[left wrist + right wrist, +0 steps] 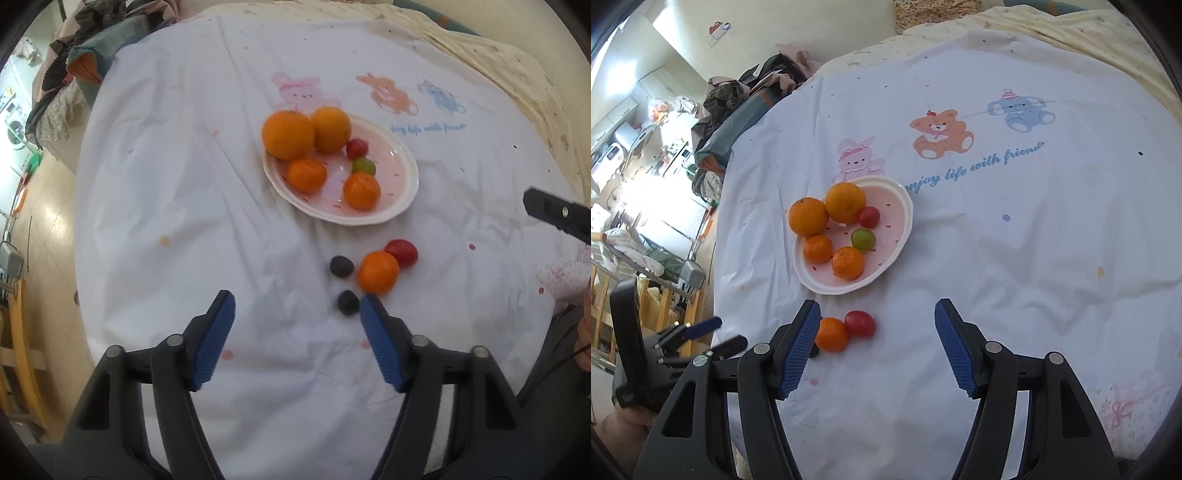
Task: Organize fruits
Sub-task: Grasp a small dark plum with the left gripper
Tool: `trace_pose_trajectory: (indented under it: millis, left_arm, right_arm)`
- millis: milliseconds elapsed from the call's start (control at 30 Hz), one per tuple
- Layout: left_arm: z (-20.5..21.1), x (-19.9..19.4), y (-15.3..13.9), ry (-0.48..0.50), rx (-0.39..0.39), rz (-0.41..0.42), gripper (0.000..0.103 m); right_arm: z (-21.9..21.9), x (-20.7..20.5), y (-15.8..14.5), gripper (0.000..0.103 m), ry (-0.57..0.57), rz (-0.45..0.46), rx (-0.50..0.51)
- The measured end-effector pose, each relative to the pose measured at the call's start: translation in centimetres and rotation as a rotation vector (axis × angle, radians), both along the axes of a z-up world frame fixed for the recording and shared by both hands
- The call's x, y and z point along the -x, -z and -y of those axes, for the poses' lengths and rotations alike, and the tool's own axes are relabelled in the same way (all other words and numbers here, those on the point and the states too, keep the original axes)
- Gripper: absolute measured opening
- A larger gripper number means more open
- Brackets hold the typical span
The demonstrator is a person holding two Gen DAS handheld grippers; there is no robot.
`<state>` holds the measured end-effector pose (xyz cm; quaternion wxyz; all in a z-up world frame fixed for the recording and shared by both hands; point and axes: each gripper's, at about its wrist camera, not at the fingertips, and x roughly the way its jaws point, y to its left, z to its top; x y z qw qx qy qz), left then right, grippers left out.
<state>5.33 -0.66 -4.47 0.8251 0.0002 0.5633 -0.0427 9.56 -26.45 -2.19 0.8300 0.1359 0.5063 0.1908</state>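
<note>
We are holding both grippers above the cloth, nothing between their jaws: left gripper standing fairly wide, right gripper likewise. Six fruits are already sitting on the white oval plate with pink centre, presumably the collecting spot. Still lying loose on the cloth just before it: a small orange mandarin, a red cherry tomato touching it, and two dark berries. The white cartoon-printed cloth is wrinkling; a cluttered room is showing behind.

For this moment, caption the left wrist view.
Open left claw above four loose fruits beside a plate holding six.
</note>
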Motion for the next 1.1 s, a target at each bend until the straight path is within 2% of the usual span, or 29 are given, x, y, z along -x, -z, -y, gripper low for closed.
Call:
trace_pose_trajectory:
  millis: [200,400,467,567,633,900,967,1100]
  left_arm:
    - [2.1,0.3,1.8,0.038,-0.008,-0.033,0.065]
    - [4.2,-0.4,4.6,0.102,-0.069,-0.085,0.065]
    - [4.7,-0.8,5.6,0.125,-0.077,-0.106,0.056]
    - [5.1,-1.4,7.0,0.133,-0.086,-0.142,0.052]
    - [5.4,-1.7,7.8,0.143,-0.095,-0.168,0.040]
    - [6.0,-2.4,8.5,0.171,-0.094,-0.166,0.038]
    - [6.1,-2.4,8.5,0.179,-0.098,-0.163,0.018]
    - [6.5,-1.8,7.5,0.200,-0.101,-0.149,0.017]
  right_arm:
    - [0.1,-0.1,0.1,0.067,0.016,0.001,0.001]
    - [0.2,-0.5,0.6,0.067,0.029,-0.024,-0.004]
    - [0.2,-0.7,0.7,0.067,0.030,-0.030,-0.011]
    - [0.2,-0.8,0.7,0.067,0.026,-0.029,-0.015]
    - [0.3,-0.9,0.8,0.067,0.022,-0.025,-0.009]
    - [0.5,-1.3,0.8,0.067,0.035,-0.025,-0.008]
    - [0.4,-1.3,0.7,0.067,0.032,-0.020,-0.006]
    - [0.3,-1.3,0.8,0.067,0.023,-0.022,0.000]
